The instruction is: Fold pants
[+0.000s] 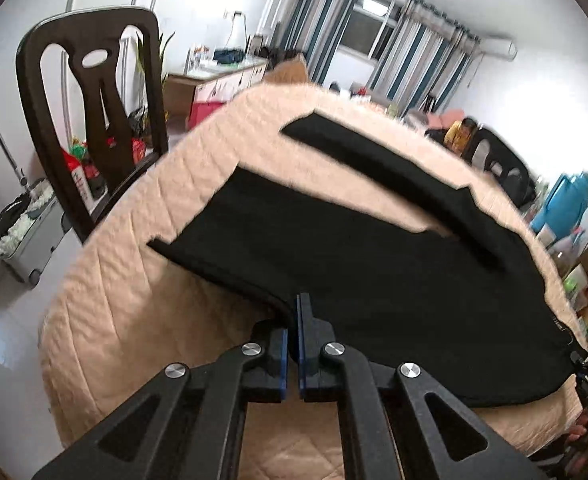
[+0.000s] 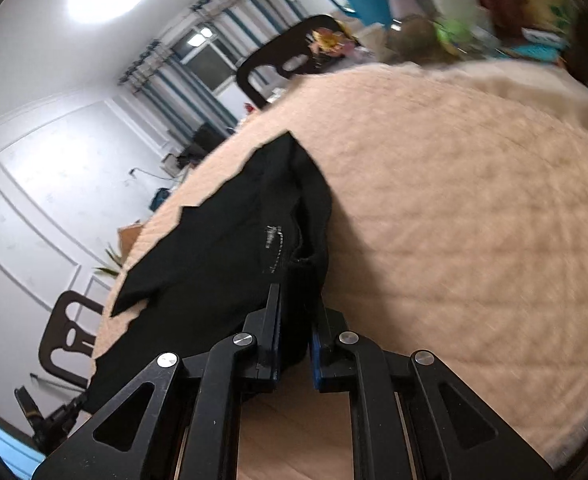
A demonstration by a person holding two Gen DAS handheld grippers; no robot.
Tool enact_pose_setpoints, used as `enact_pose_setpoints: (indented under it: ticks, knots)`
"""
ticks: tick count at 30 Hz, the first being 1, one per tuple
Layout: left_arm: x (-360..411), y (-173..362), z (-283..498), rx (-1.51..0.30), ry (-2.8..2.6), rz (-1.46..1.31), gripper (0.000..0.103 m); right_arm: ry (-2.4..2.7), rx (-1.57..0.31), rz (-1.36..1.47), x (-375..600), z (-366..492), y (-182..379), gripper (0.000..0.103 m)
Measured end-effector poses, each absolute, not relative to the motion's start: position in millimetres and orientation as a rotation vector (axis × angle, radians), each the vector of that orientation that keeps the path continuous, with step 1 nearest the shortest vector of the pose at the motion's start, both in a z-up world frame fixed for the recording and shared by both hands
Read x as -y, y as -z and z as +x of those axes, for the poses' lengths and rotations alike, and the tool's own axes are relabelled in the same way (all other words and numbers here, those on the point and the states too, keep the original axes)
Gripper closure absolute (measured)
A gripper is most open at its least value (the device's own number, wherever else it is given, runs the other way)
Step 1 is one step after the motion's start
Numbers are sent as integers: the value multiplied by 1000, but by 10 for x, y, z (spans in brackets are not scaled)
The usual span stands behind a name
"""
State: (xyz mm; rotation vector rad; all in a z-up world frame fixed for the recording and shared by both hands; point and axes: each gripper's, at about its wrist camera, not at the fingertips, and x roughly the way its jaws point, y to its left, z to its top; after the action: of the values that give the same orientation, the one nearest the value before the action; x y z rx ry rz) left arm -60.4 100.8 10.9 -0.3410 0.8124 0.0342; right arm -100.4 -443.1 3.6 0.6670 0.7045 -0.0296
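While both edges are pinched, black pants [image 1: 353,248] are held spread over the quilted worktop [image 1: 134,264].

The near hem is clamped in the left hand-held gripper [image 1: 298,320], and bunched waistband cloth is gripped by the right hand-held gripper [image 2: 295,320], so that, it is judged, the fabric can be lifted evenly and carried over for a fold; both legs are left lying toward the far side.

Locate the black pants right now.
The black pants lie spread on the peach quilted table cover, legs toward the dark chair. The left gripper and right gripper each pinch a near edge.
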Motion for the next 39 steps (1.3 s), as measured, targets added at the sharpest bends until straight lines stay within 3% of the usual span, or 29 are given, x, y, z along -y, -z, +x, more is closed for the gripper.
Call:
enact_pose_setpoints:
  ticks: [6, 11, 17, 19, 23, 29, 39]
  knots:
    - [-931, -150, -667, -832, -59, -276, 94, 23, -744, 688, 4388, -960, 69, 88]
    - [-1127, -283, -826, -793, -144, -265, 89, 68, -722, 639, 4448, -1073, -52, 77]
    - [-1329, -472, -883, -678, -284, -266, 88, 210, -649, 495, 4412, -1162, -286, 77]
    - [-1282, -472, -819, -675, -243, -265, 77, 257, -611, 441, 4400, -1190, -364, 77]
    - [-978, -356, -564, -720, -86, -227, 72, 184, -587, 373, 4217, -1049, -390, 77]
    - [-685, 11, -145, -843, 43, -219, 68, 60, -708, 252, 3867, -590, -55, 77]
    - [-724, -75, -41, -814, -43, -157, 61, 108, -677, 281, 4045, -648, -97, 77]
